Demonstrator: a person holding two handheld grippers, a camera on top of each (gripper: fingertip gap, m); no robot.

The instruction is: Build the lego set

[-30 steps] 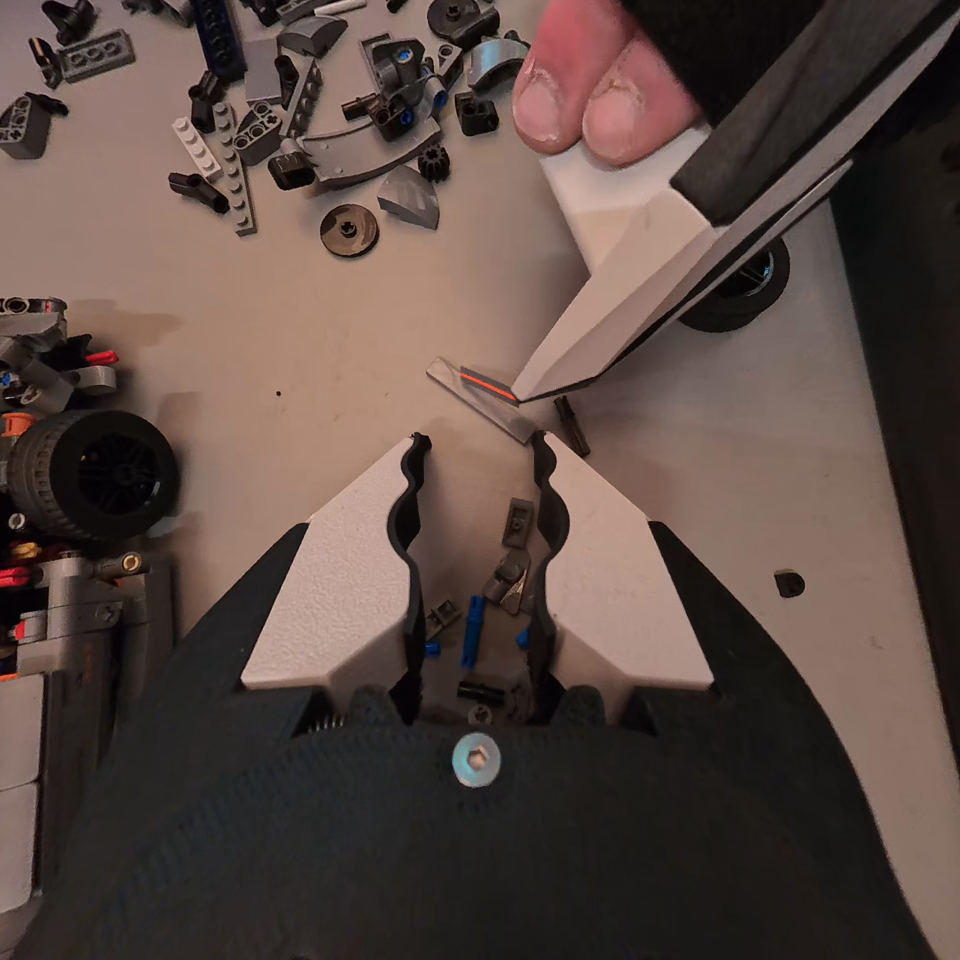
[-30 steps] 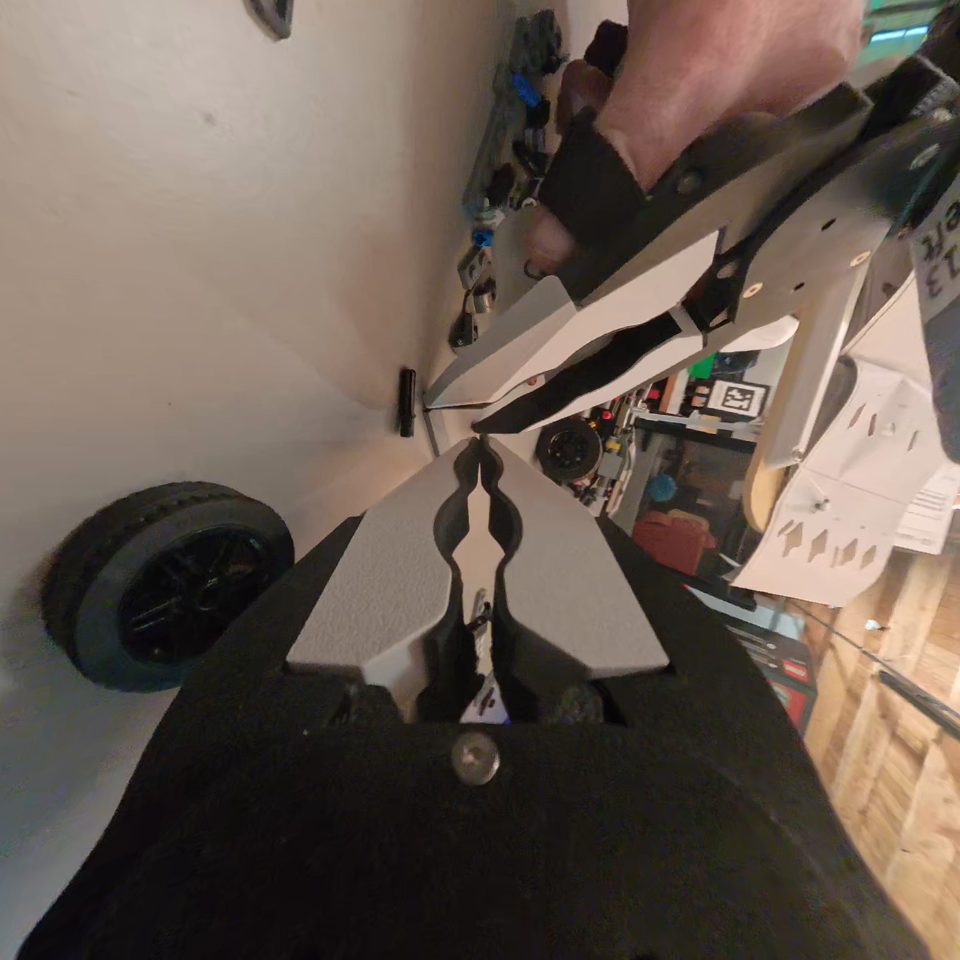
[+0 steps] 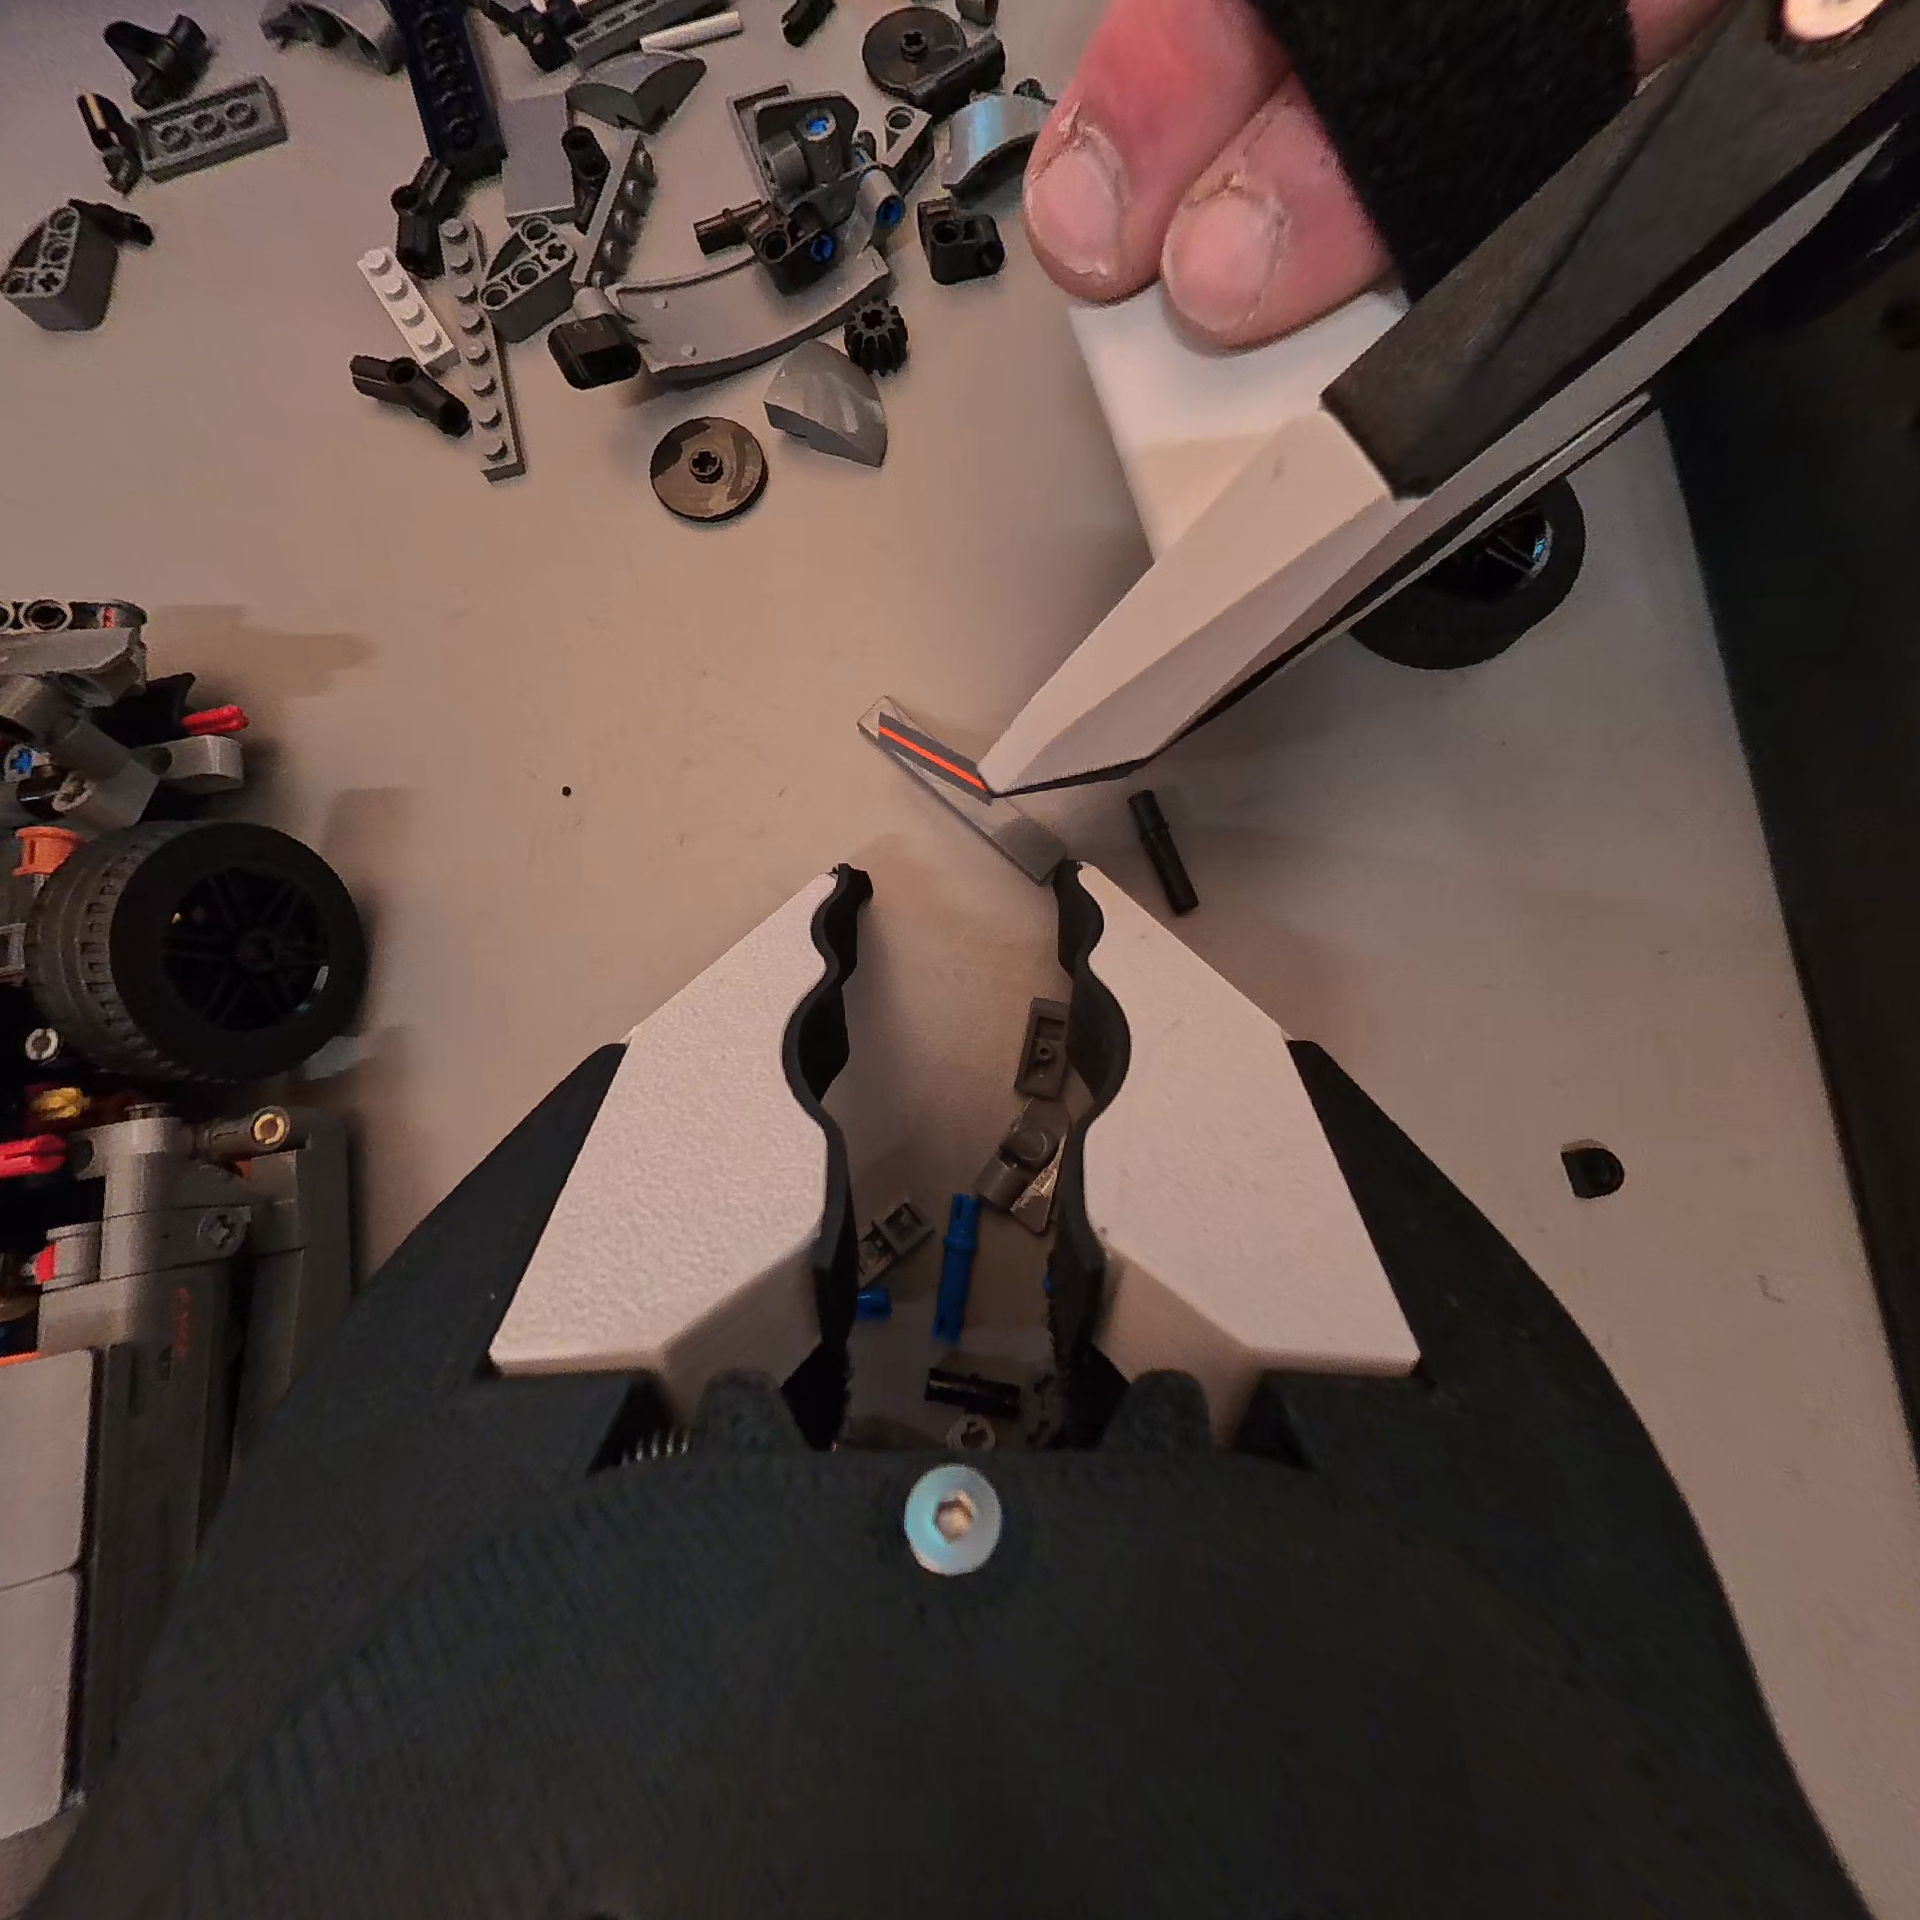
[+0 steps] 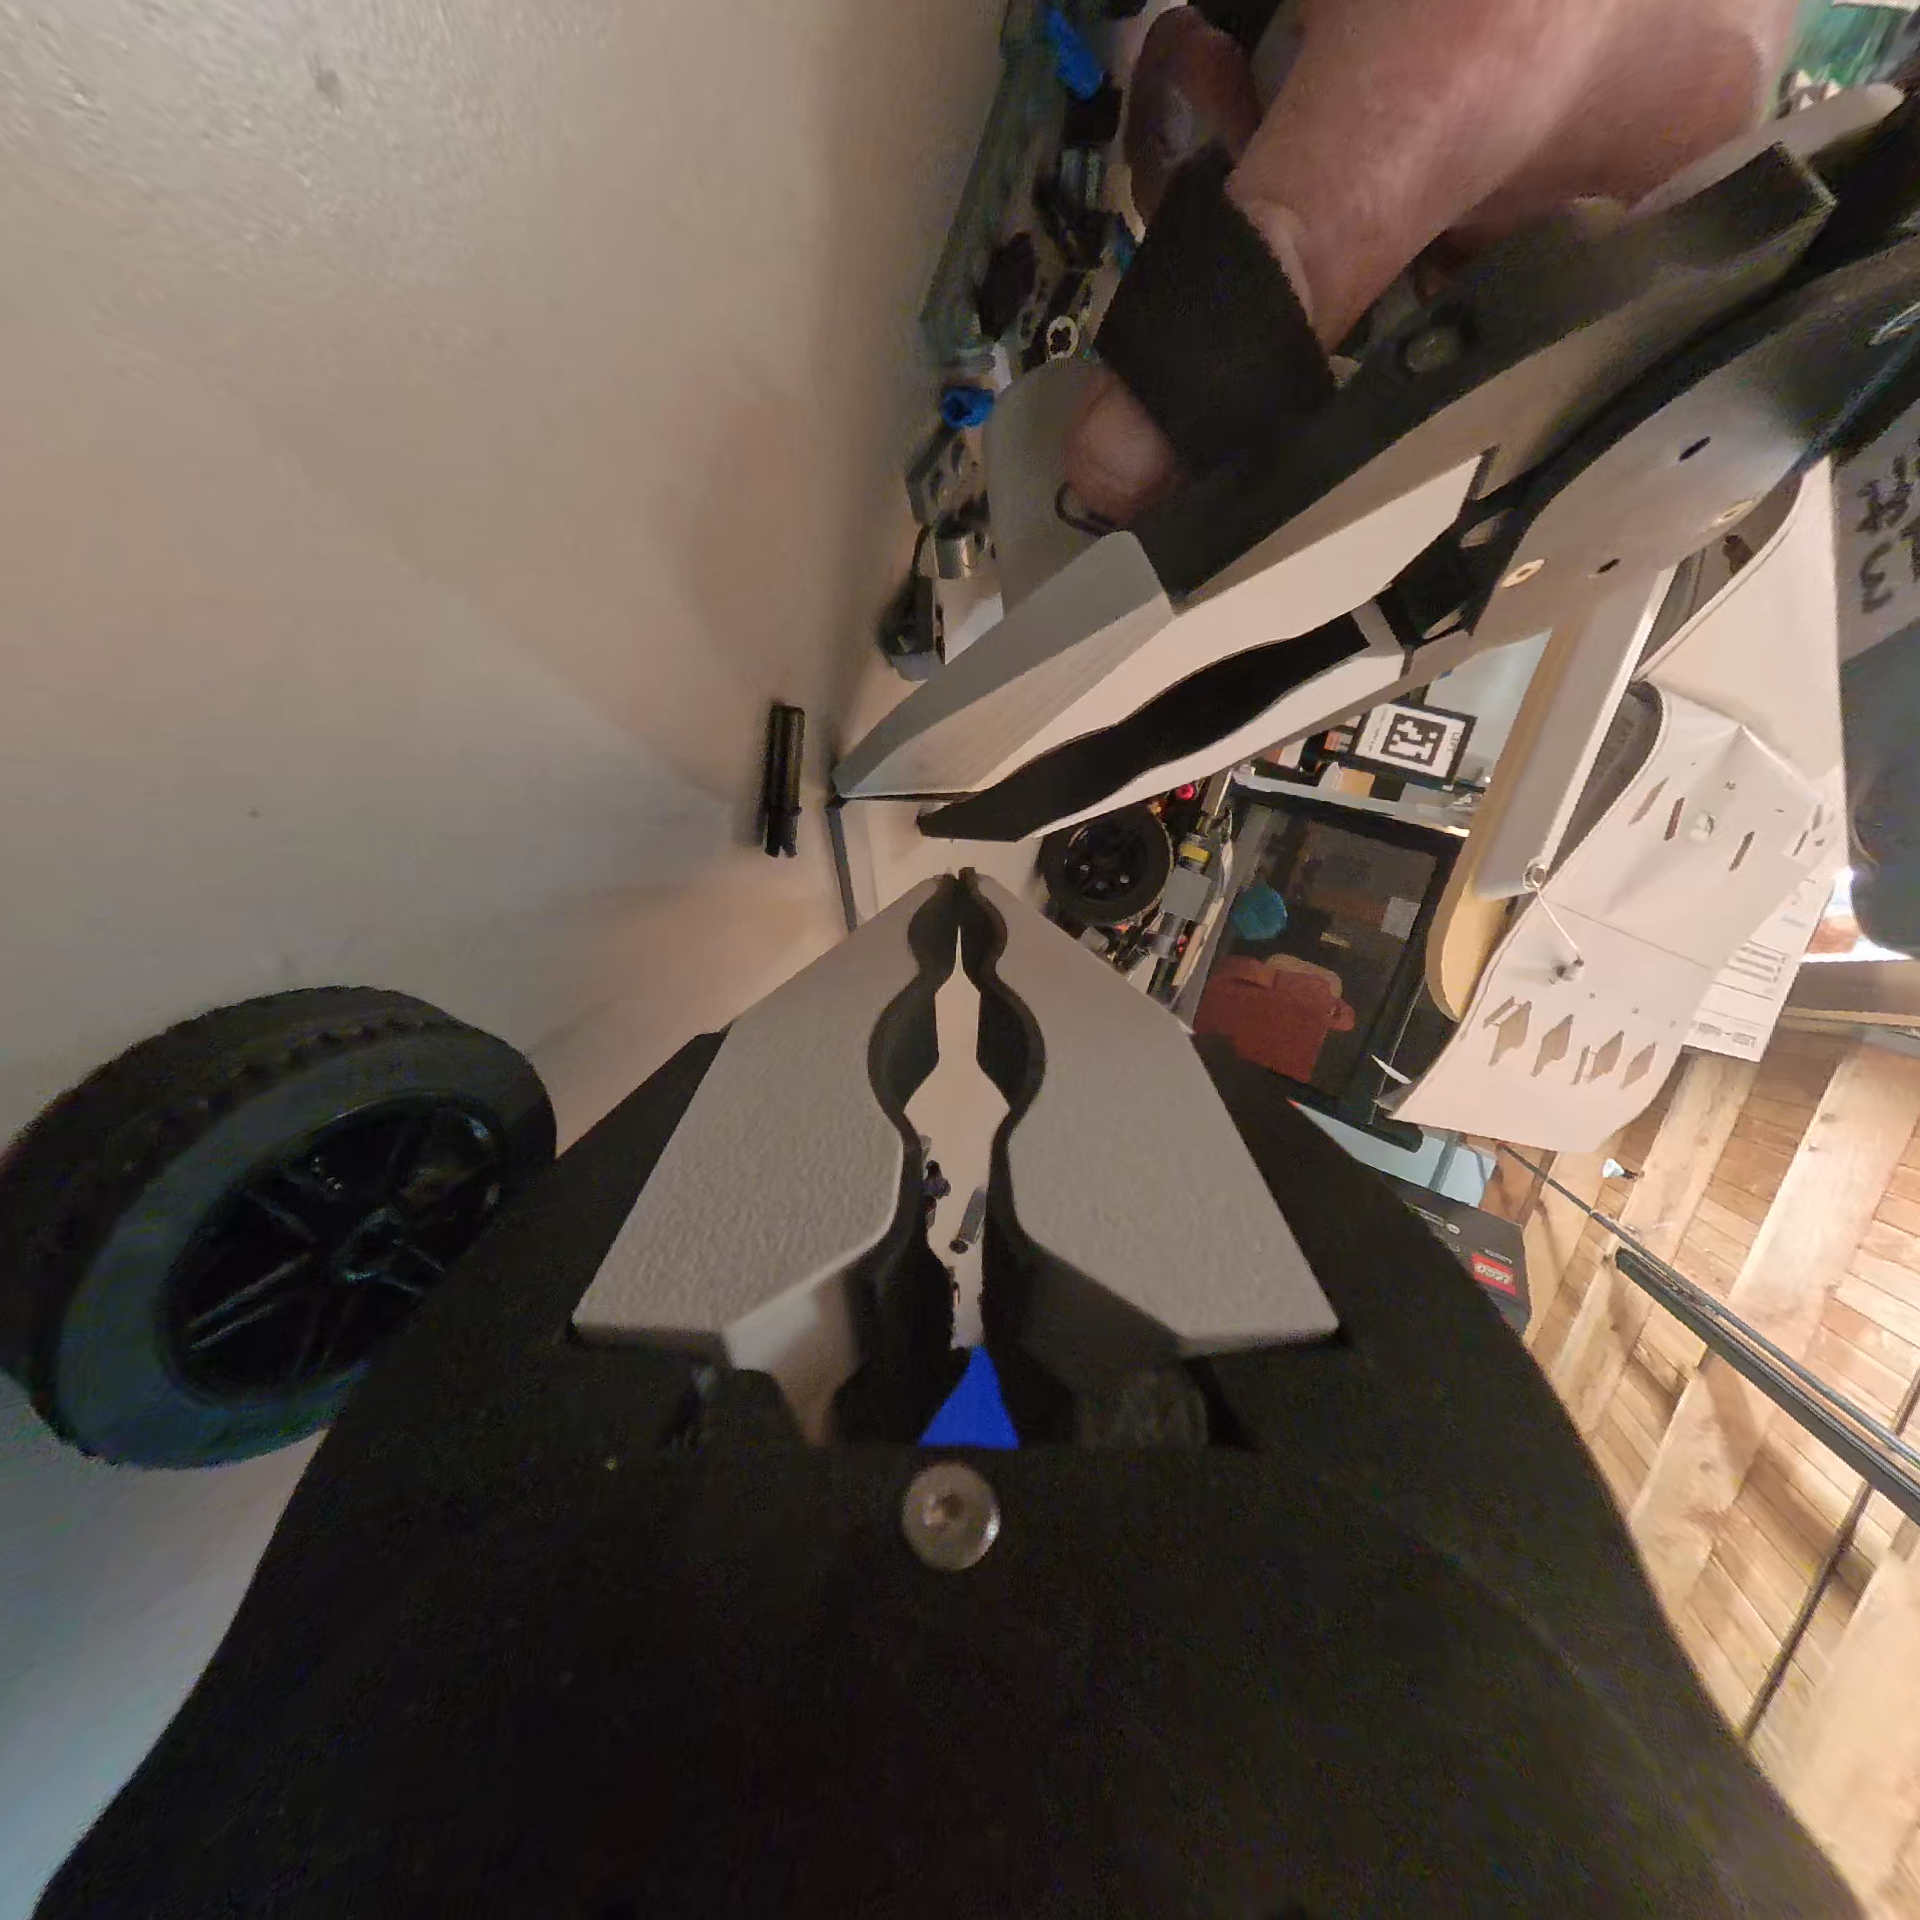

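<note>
A flat grey tile with an orange stripe (image 3: pixel 935 764) lies on the beige table; it shows edge-on in the right wrist view (image 4: pixel 844 873). My right gripper (image 4: pixel 956 883) is shut and empty. In the left wrist view its tip (image 3: pixel 997 784) rests on the tile from the upper right. My left gripper (image 3: pixel 961 883) is open and empty just below the tile, and its right fingertip (image 3: pixel 1070 883) touches the tile's near end. It also shows in the right wrist view (image 4: pixel 883 810). The partly built car (image 3: pixel 156 987) stands at the left.
A black pin (image 3: pixel 1164 852) lies right of the tile. A loose wheel (image 3: pixel 1475 603) sits behind the right gripper near the table's right edge. A pile of loose parts (image 3: pixel 644 239) lies at the back. Small grey pieces (image 3: pixel 1039 1060) and a blue pin (image 3: pixel 956 1262) lie between my left fingers. Only a small space, under 4 cm, lies between the two pairs of fingers.
My right gripper's tip has slid slightly left along the tile. The left gripper and the tile have hardly moved.
</note>
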